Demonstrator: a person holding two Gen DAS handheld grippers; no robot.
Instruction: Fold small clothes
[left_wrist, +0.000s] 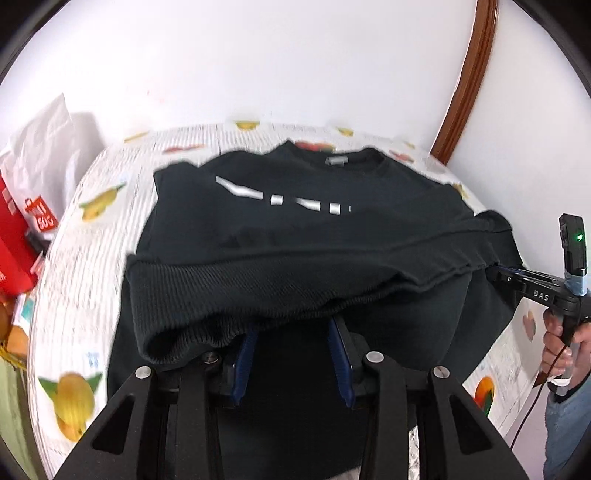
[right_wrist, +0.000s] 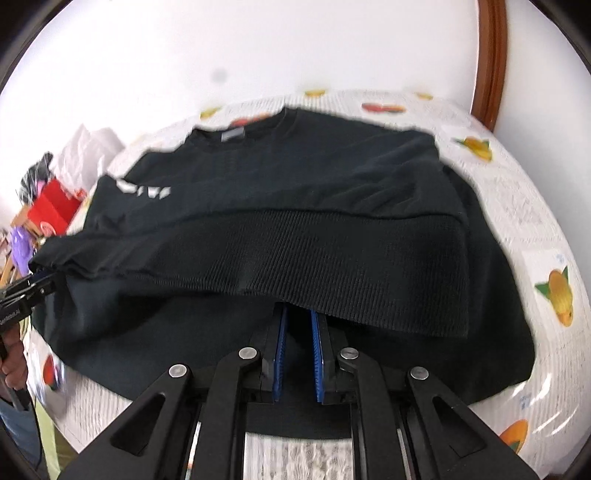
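A black sweatshirt (left_wrist: 303, 229) with a white chest print lies on the table, its collar at the far side; it also shows in the right wrist view (right_wrist: 314, 177). Its ribbed hem (left_wrist: 236, 291) is lifted and carried toward the collar. My left gripper (left_wrist: 291, 325) is shut on the hem's left part; its fingertips are hidden under the cloth. My right gripper (right_wrist: 297, 314) is shut on the ribbed hem (right_wrist: 332, 258) at its right part. The right gripper also shows in the left wrist view (left_wrist: 491, 271), and the left gripper in the right wrist view (right_wrist: 44, 280).
The table wears a white cloth with fruit prints (left_wrist: 92, 206). A red and white bag (left_wrist: 22, 221) and clutter stand at the table's left end. A white wall lies behind, with a brown wooden frame (left_wrist: 469, 74) at the right.
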